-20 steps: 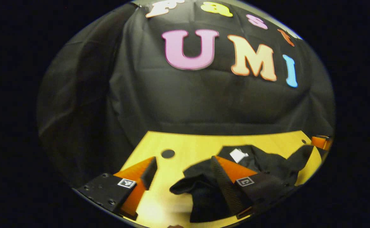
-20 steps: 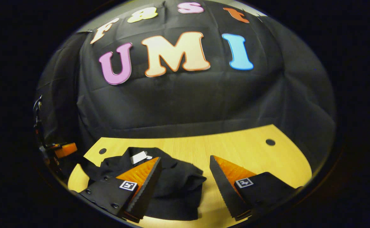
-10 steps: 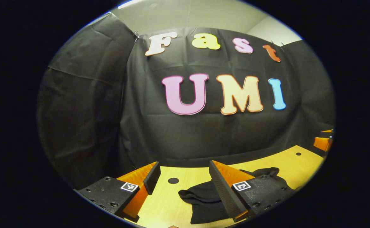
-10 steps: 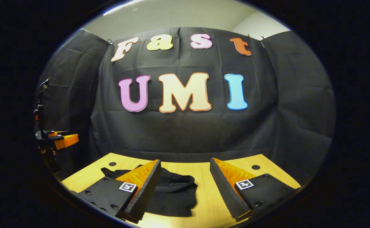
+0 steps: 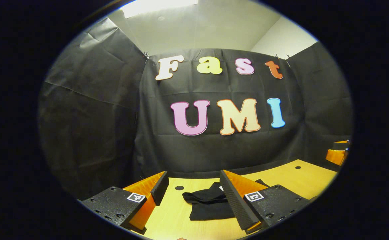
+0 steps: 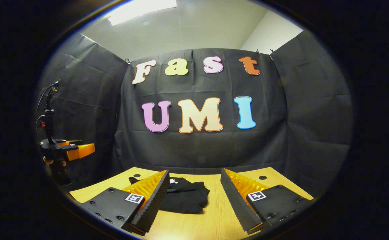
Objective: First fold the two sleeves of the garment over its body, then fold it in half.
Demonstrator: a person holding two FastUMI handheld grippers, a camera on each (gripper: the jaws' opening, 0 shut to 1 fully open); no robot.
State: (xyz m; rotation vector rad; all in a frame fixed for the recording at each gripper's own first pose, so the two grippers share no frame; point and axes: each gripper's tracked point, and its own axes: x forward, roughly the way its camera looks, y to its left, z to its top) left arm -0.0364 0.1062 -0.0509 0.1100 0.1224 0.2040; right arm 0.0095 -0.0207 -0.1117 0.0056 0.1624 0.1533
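Garment (image 6: 184, 199) lies bunched on table (image 6: 214, 216) — untouched.

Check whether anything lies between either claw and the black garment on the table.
Nothing visible does. The garment lies bunched on the bare wooden table, with open tabletop between it and the right claw and the left claw, both open.

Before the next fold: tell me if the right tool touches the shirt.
Apart. Right gripper view: right tool open, raised off table; shirt lies farther off.

A pale wooden table (image 6: 214, 213) with small round holes bears a crumpled black garment (image 6: 184, 198).
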